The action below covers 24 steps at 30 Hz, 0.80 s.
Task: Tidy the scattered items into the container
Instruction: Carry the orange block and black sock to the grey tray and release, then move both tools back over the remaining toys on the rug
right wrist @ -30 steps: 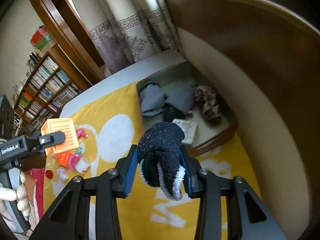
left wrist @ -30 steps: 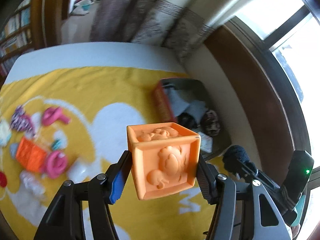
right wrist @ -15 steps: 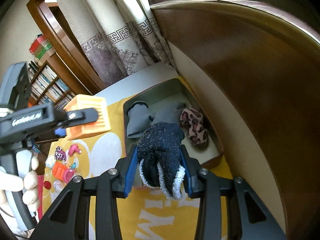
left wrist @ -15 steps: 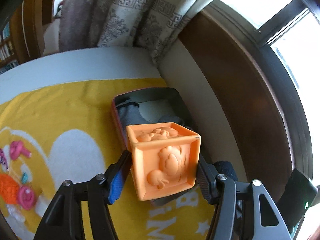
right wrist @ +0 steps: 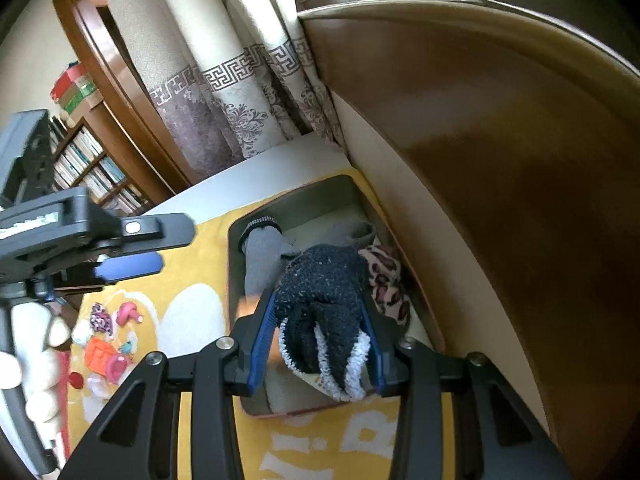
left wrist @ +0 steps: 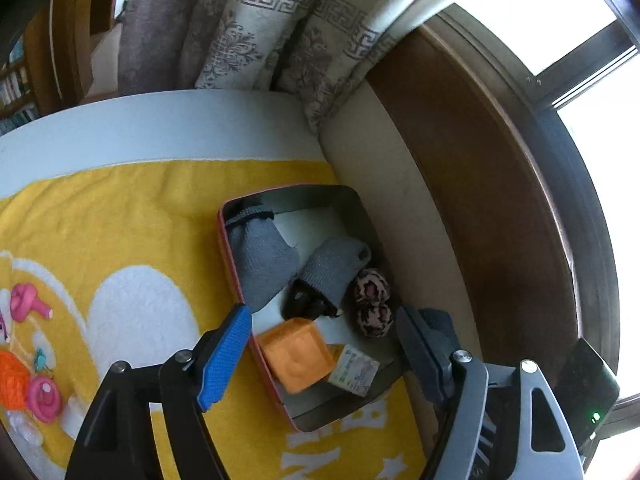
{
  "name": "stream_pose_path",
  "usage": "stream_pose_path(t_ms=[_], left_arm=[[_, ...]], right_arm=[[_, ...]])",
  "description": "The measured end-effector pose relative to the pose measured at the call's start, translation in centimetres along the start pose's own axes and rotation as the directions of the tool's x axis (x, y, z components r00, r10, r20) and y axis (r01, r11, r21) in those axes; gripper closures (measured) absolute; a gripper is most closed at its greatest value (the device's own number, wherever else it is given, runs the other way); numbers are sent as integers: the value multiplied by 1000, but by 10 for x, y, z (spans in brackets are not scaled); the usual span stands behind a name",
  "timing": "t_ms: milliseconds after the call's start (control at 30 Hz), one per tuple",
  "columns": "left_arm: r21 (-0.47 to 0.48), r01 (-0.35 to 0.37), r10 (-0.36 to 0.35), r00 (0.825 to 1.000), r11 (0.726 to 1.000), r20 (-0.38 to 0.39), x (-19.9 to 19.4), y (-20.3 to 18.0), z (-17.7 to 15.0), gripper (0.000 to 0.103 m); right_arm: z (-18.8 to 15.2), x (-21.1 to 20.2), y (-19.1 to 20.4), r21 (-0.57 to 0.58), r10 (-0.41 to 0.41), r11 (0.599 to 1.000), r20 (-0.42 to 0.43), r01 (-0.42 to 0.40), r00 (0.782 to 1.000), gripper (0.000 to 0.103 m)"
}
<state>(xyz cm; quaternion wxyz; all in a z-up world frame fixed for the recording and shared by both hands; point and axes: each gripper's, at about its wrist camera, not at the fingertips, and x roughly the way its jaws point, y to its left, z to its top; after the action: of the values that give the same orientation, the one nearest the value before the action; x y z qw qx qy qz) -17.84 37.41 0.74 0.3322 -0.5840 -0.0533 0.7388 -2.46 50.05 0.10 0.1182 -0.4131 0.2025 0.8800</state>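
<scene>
A red-rimmed metal tin lies on a yellow blanket. An orange toy block rests inside the tin at its near end. My left gripper hovers over it, its jaws opening, with nothing between the pads. In the right wrist view the left gripper shows at the left, held by a person's hand. My right gripper is shut on a dark navy fuzzy sock and hangs above the tin.
Two grey socks, a leopard-print sock and a small printed packet lie in the tin. Pink toys and another orange block are scattered at the blanket's left. A wooden frame and curtains border the right and back.
My left gripper swung right over the tin, opened and let go of the orange block, which now lies inside. My right gripper moved over the tin, still holding the sock.
</scene>
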Motion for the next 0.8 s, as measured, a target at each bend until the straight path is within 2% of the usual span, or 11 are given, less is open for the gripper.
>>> stream_pose_path(t_ms=[233, 367, 500, 800], left_arm=[[-56, -24, 25, 999, 998, 22, -25, 27, -18, 27], [-105, -43, 46, 998, 994, 31, -36, 50, -31, 27], [-147, -50, 58, 997, 988, 49, -51, 72, -44, 27], [-203, -76, 95, 992, 976, 85, -85, 116, -69, 27]], right_arm=[[8, 10, 10, -53, -15, 998, 6, 15, 1000, 55], [6, 7, 10, -40, -22, 999, 22, 23, 1000, 35], [2, -2, 11, -31, -31, 999, 49, 32, 998, 27], [-16, -14, 30, -3, -18, 1000, 40, 18, 999, 27]])
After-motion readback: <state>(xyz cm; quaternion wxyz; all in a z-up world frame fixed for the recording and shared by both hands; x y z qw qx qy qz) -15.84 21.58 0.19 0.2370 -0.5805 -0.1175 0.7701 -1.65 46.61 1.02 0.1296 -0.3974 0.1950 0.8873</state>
